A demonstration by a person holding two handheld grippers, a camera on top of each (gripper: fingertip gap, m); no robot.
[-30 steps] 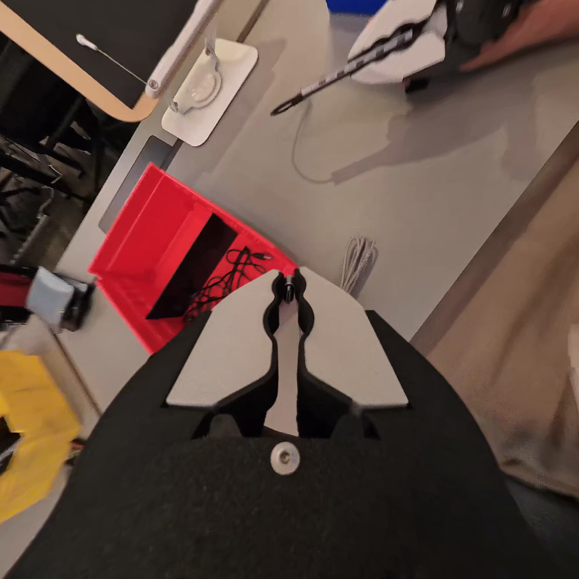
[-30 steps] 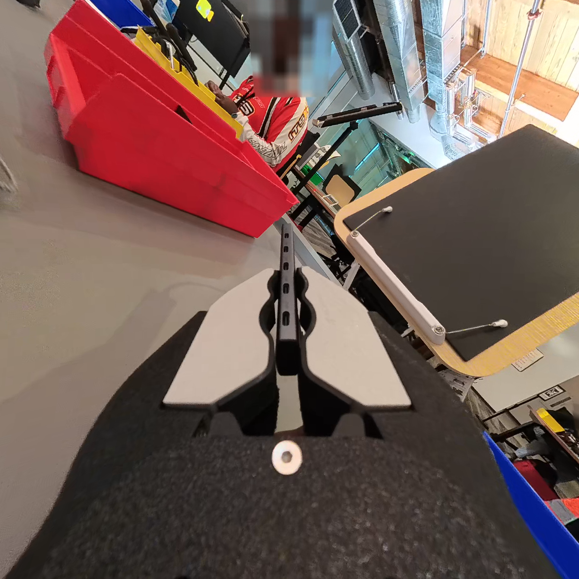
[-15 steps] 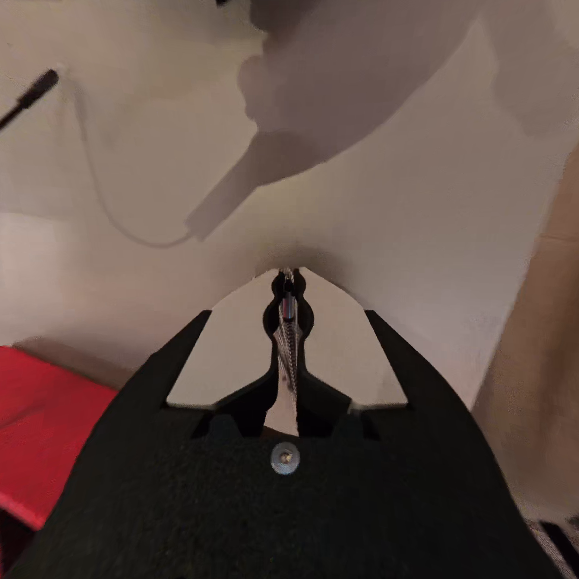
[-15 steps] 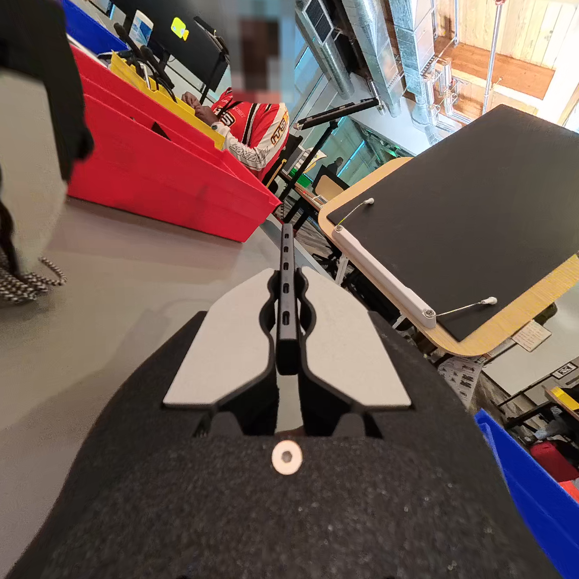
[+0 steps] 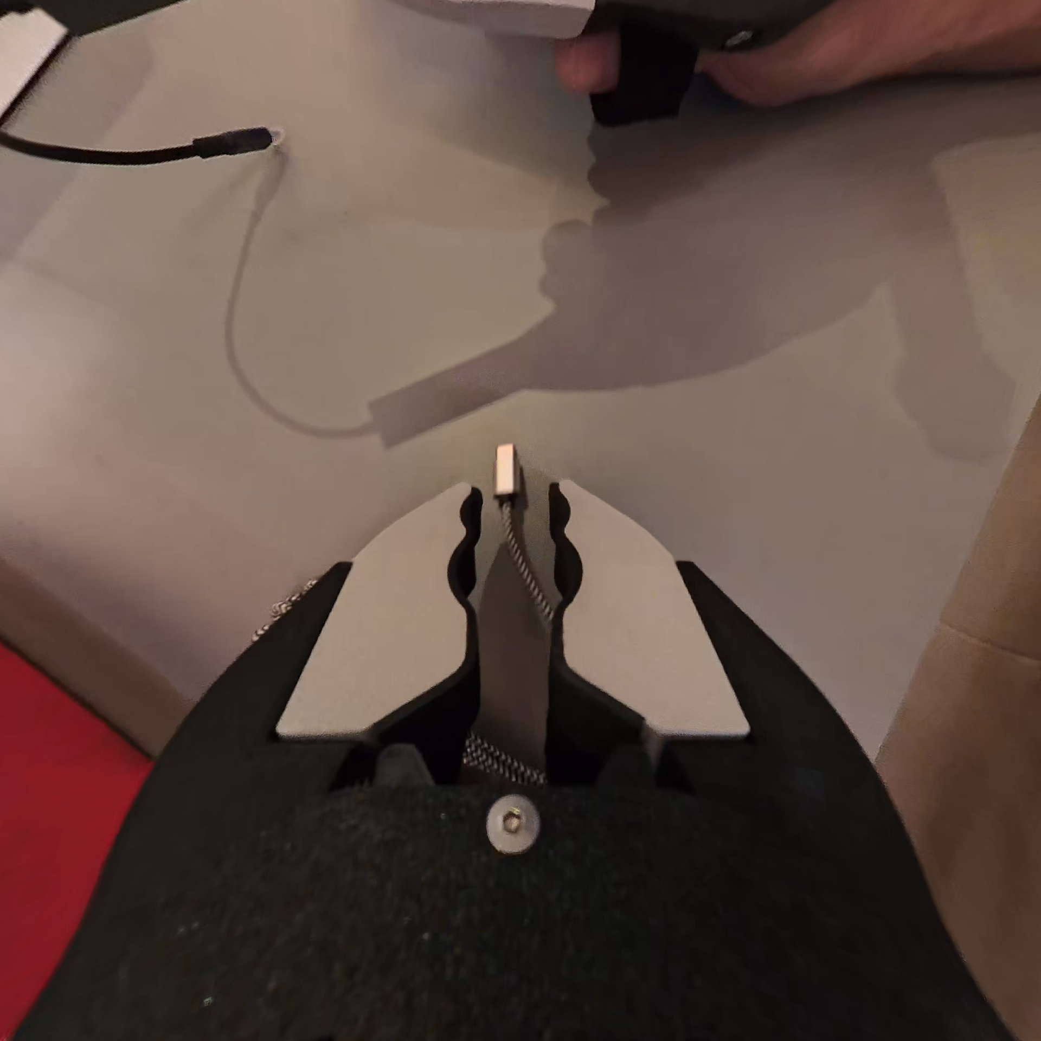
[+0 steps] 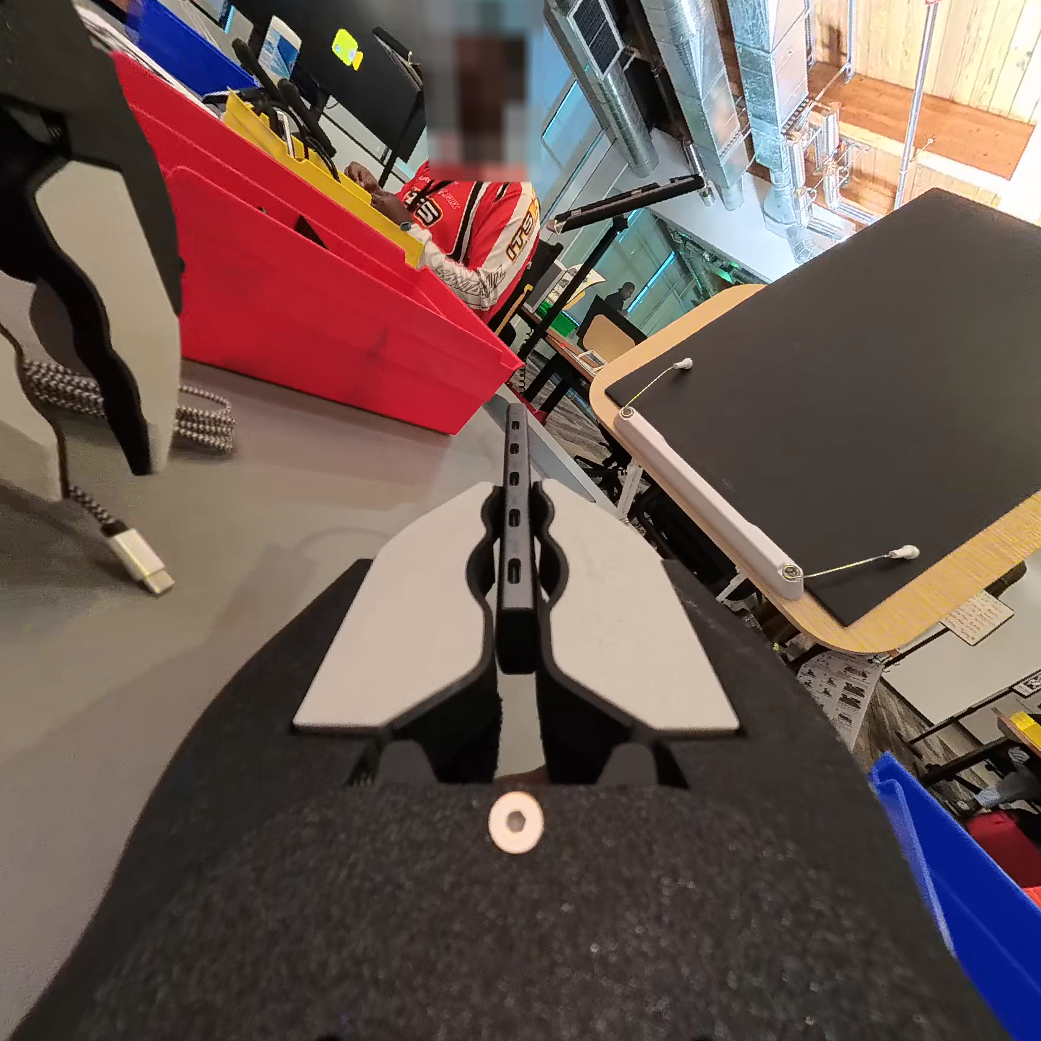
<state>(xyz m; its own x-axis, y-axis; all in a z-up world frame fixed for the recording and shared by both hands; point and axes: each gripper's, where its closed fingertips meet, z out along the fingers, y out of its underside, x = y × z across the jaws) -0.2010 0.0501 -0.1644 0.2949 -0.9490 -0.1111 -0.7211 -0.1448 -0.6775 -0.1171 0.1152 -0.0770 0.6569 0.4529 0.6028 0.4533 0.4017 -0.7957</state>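
Note:
My left gripper (image 5: 515, 495) is open low over the grey table (image 5: 732, 507). A black-and-white braided cable (image 5: 524, 563) runs between its jaws, apart from both. The cable's silver plug (image 5: 505, 470) lies just past the tips. In the right wrist view one of the left gripper's fingers (image 6: 152, 315) stands above that plug (image 6: 138, 560). My right gripper (image 6: 515, 490) is shut on a slim black hub (image 6: 515, 450) with a row of ports, held edge-up above the table. The hub's black lead and plug (image 5: 225, 143) hang at the upper left of the left wrist view.
The rest of the braided cable is coiled (image 6: 203, 419) before a red bin (image 6: 315, 315), with a yellow bin (image 6: 315, 152) behind. A person in a red-and-white jersey (image 6: 473, 236) sits beyond. A black-topped board (image 6: 845, 422) and a blue bin (image 6: 957, 901) are at the right. The left gripper's tips are roughly 12 cm from the right gripper's.
My left gripper was shut on the braided cable's plug and has opened, so the plug now lies free on the table. The right gripper still holds the hub and has shifted slightly.

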